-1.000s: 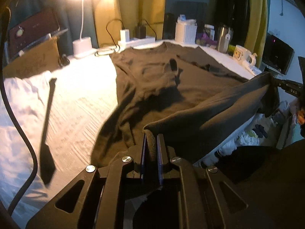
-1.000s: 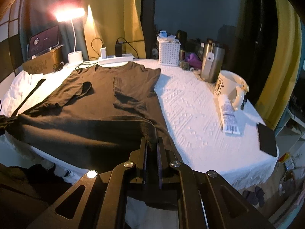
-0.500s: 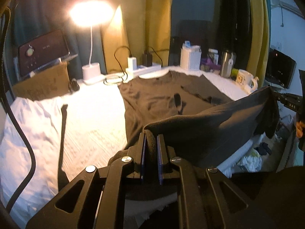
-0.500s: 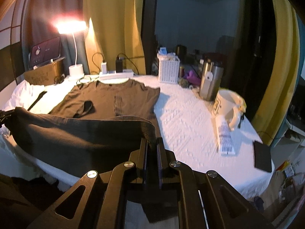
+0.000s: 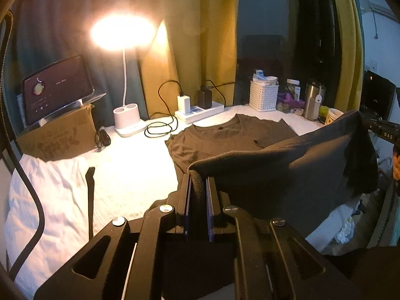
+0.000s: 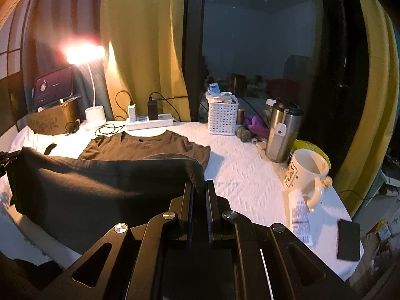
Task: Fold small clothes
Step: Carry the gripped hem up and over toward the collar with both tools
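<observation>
Both hand-held grippers have a corner of the dark brown T-shirt (image 5: 225, 140) pinched between their jaws: my left hand-held gripper (image 5: 198, 187) is clamped on the near left corner of the hem, and my right hand-held gripper (image 6: 198, 190) is clamped on the near right corner. Between them I see the hem stretched in a raised band above the near edge of the bed (image 6: 250, 175), while the shirt's collar end lies flat on the white quilted cover, far from me, just in front of the white power strip (image 6: 150, 123). In the left wrist view the right hand-held gripper shows at the right edge, holding its corner up. A lit white desk lamp (image 5: 125, 120) stands at the far left, next to a cardboard box (image 5: 60, 135) with a tablet (image 5: 55, 87) propped on it. On the right side of the bed I can make out a white basket (image 6: 222, 118), a steel tumbler (image 6: 282, 130), a white mug (image 6: 307, 172), a tube (image 6: 300, 215) lying beside the mug, and a dark phone (image 6: 348, 240) near the right edge. Yellow curtains (image 6: 142, 50) hang behind.
</observation>
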